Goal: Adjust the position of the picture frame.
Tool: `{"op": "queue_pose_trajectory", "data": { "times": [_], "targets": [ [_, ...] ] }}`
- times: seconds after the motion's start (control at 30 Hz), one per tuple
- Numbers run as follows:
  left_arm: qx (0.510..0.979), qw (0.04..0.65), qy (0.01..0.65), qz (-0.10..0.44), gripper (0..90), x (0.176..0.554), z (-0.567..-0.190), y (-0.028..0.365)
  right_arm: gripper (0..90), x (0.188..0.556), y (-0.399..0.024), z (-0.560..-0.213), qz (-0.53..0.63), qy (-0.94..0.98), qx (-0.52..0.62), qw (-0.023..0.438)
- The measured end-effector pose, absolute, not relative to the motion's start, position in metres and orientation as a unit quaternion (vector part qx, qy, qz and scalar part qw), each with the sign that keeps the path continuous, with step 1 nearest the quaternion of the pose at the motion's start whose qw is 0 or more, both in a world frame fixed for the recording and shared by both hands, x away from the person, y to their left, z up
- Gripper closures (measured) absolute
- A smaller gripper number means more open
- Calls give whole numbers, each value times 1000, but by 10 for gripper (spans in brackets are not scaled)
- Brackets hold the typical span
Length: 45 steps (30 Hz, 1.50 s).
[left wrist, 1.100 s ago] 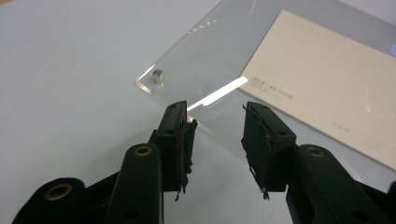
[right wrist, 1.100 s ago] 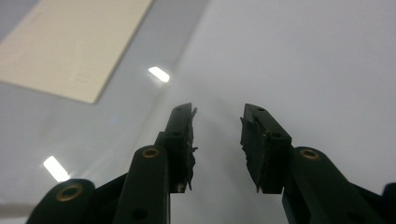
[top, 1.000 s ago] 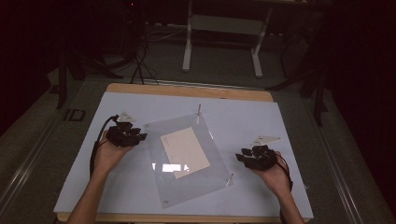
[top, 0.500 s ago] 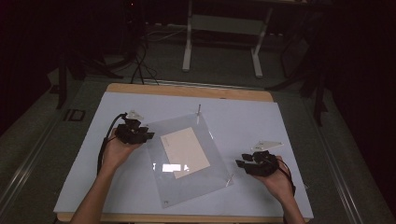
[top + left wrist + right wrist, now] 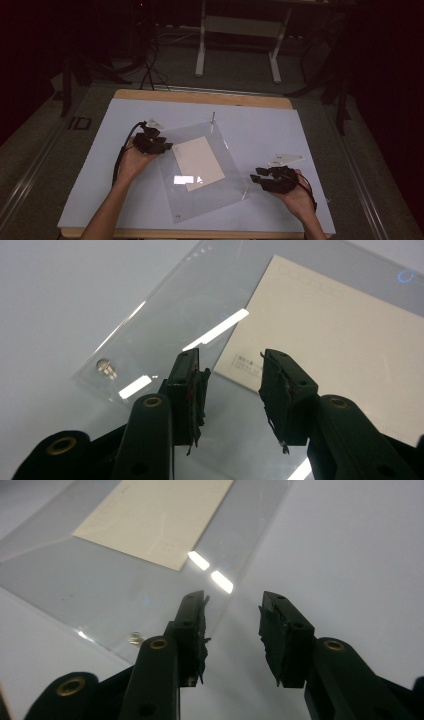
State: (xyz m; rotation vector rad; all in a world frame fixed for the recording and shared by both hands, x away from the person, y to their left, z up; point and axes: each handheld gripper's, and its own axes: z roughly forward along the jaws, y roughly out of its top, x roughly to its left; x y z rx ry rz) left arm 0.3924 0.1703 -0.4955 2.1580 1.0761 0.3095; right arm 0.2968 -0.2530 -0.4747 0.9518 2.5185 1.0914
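Just ahead of the left claw (image 5: 230,375), jaws parted and empty, lies the cream card (image 5: 345,335) under the clear acrylic sheet (image 5: 200,170), a small screw (image 5: 105,367) off to its left. The right claw (image 5: 232,620), also agape and holding nothing, hovers at the sheet's opposite edge, another screw (image 5: 134,638) left of it. My read: come in low at the rim and nip the edge squarely. The card's print is too small to read, and whether the sheet is one layer or two, I can't tell.

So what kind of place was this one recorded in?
Probably a lab or workshop recording station, not a home. A table with a white top stands on a dark floor, cables trail behind it, and the bare metal legs of another bench stand beyond. The surroundings are dim.
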Motion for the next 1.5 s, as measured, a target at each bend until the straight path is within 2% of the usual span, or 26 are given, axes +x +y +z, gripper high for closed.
{"op": "queue_pose_trajectory", "data": {
  "times": [0.4, 0.63, 0.7, 0.87, 1.1, 1.37, 1.5],
  "targets": [
    [838, 343, 412, 100, 605, 418, -500, 148, 658, 278, -236, -468, 383, 873, 284, 100],
    [844, 345, 398, 100, 622, 424, -499, 135, 694, 273, -234, -492, 369, 880, 288, 80],
    [846, 345, 395, 101, 623, 426, -498, 131, 733, 271, -234, -505, 362, 881, 294, 77],
    [847, 352, 386, 98, 663, 435, -498, 120, 824, 270, -230, -522, 346, 886, 292, 96],
    [851, 358, 373, 95, 682, 450, -499, 103, 847, 268, -226, -524, 351, 885, 279, 122],
    [845, 370, 377, 81, 727, 473, -497, 85, 849, 268, -226, -524, 351, 885, 282, 121],
    [834, 387, 380, 100, 768, 481, -494, 77, 848, 268, -226, -524, 351, 885, 282, 120]
  ]
}}
